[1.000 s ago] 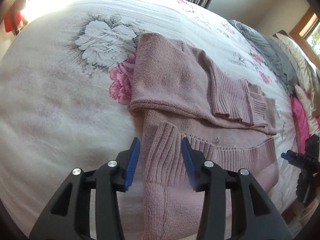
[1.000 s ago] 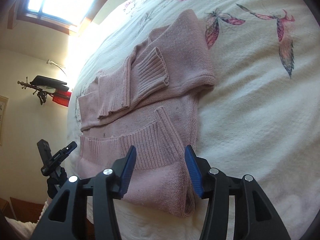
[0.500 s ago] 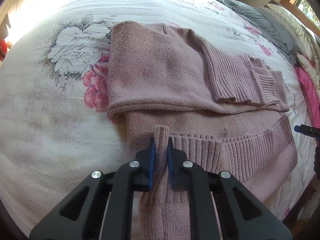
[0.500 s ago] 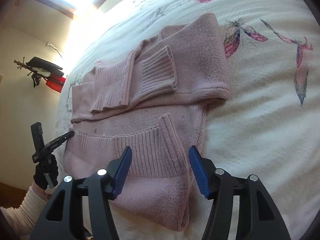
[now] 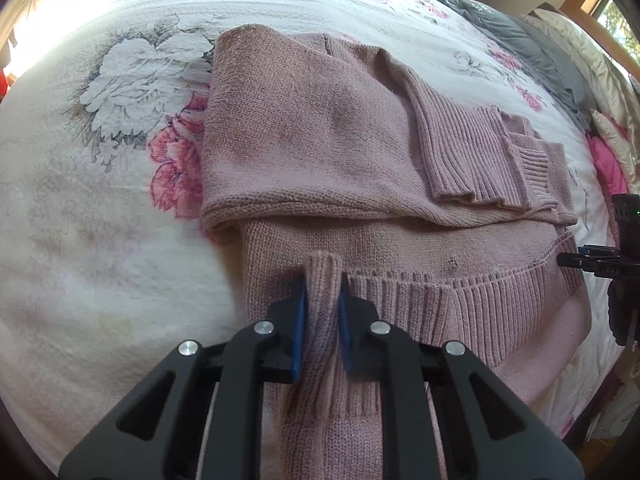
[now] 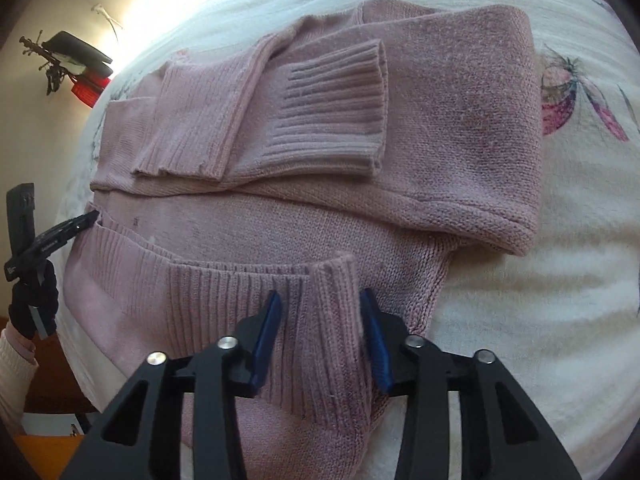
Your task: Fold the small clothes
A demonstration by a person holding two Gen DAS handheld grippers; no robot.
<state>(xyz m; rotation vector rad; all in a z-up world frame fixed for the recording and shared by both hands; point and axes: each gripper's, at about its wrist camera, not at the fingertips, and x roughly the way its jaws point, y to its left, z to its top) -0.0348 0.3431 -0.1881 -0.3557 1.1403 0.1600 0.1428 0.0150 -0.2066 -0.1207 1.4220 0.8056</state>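
In the left wrist view, the left gripper (image 5: 322, 312) at lower centre pinches a ribbed hem corner of the dusty-pink knitted sweater (image 5: 320, 132), which fills mid-frame on the white floral bedspread (image 5: 100, 220). In the right wrist view, the right gripper (image 6: 320, 336) straddles the opposite hem corner, fingers parted, seemingly closing. Next, judging by this, both lift the hem toward the folded sleeves.

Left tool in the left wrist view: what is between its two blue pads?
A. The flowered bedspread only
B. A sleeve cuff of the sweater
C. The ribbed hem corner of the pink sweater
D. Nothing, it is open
C: the left tool has its blue pads pressed on the raised ribbed hem corner of the pink sweater, while both sleeve cuffs lie folded farther away.
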